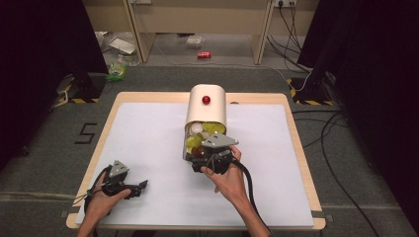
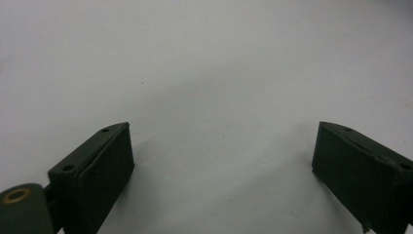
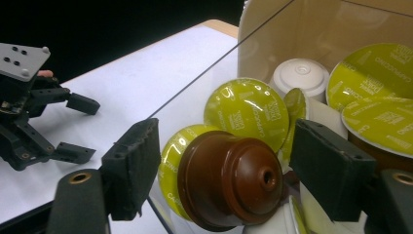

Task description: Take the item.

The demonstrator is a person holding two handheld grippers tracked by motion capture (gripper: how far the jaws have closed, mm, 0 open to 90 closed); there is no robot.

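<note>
Lying among yellow-green lidded capsules (image 3: 248,109) at the open front of a cream dispenser (image 1: 207,106) on the worktop (image 1: 148,143), a brown coffee capsule (image 3: 229,178) is bracketed by the right hand-held gripper (image 3: 226,173), whose jaws are seen apart on either side of it, not pressed against it. The left hand-held gripper (image 2: 221,161) is held well apart, low over the white sheet, its jaws spread wide with nothing between them.
</note>
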